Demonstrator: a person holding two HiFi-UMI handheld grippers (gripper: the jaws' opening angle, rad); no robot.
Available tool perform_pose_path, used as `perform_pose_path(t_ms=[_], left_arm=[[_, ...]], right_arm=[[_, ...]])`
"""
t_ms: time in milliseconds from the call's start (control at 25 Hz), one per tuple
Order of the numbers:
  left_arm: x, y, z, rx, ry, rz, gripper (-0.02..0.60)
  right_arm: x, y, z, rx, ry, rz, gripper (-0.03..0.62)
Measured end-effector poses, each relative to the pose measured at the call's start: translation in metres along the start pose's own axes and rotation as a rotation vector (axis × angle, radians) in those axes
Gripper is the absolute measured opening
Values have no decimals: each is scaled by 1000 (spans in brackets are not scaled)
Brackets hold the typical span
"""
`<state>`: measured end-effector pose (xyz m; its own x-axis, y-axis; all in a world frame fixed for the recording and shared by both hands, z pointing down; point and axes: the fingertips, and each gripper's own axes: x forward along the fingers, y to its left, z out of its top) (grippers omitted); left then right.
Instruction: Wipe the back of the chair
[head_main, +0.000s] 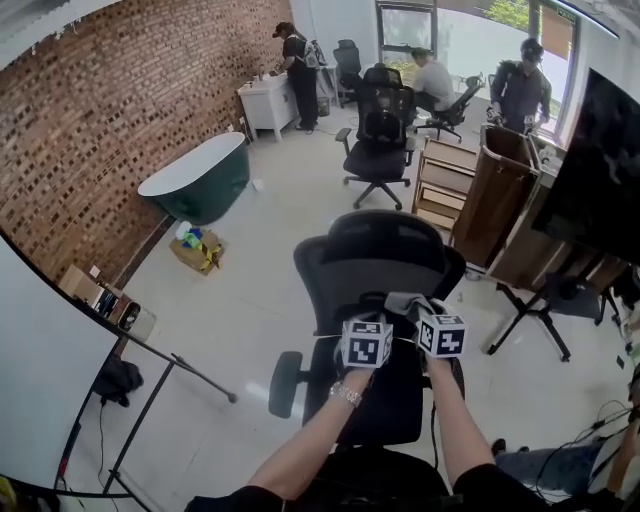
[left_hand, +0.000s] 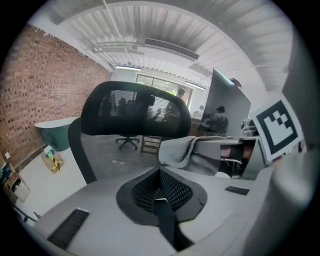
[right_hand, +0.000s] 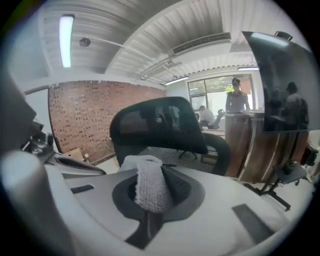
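Your right gripper (right_hand: 159, 194) is clamped on a grey cloth (right_hand: 148, 185) — the knitted fold bulges up between its pads. Your left gripper (left_hand: 161, 189) has its jaws pressed together with nothing between them. Both grippers sit side by side just behind the black chair (head_main: 372, 258), near the top of its mesh back and below the headrest (left_hand: 135, 114). The cloth's loose end lies between the two grippers — whether it touches the mesh, you can't tell. A second office chair (head_main: 380, 130) stands well apart, farther down the room.
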<state>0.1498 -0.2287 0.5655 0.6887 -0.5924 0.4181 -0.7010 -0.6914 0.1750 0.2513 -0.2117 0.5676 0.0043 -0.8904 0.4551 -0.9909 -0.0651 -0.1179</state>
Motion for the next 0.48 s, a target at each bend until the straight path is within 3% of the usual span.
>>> perform_pose_path(t_ms=[240,480], left_arm=[[-10,5,18,103,-27,41,3],[-21,10,7,65,-10,64,3]], right_arm=[[-2,56,-11,6,16,72,12],[-4,83,-9,8,9,116,12]])
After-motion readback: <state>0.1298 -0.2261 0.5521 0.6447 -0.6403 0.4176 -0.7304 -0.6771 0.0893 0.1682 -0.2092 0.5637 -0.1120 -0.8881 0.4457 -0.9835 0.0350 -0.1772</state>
